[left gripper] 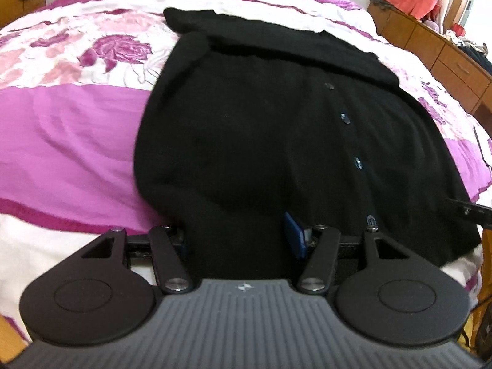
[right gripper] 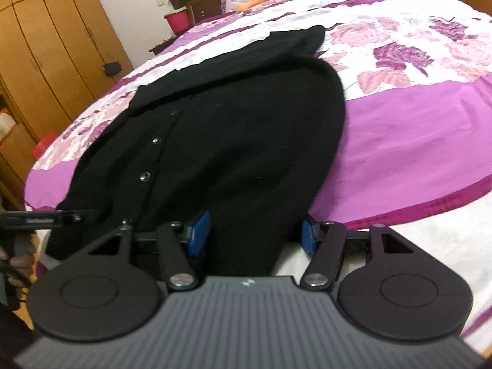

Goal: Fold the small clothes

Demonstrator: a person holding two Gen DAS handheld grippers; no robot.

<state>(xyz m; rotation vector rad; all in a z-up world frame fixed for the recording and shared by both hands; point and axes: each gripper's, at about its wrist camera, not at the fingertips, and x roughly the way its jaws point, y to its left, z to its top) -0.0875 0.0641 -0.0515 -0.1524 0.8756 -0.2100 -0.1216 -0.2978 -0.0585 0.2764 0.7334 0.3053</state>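
Note:
A small black buttoned cardigan [left gripper: 261,129] lies flat on the bed, with a sleeve folded across its far end. It also shows in the right wrist view [right gripper: 233,141]. My left gripper [left gripper: 240,236] is open, its blue pads [left gripper: 293,233] wide apart around the garment's near hem at its left part. My right gripper [right gripper: 252,233] is open too, its blue pads [right gripper: 198,230] astride the hem's right part. Neither is clamped on the cloth. The left pad of the left gripper is hidden by fabric.
The bed has a pink, purple and white floral cover [left gripper: 77,117]. A wooden dresser [left gripper: 446,49] stands at the right in the left wrist view. A wooden wardrobe [right gripper: 46,46] and a pink bucket [right gripper: 176,18] stand beyond the bed's left side in the right wrist view.

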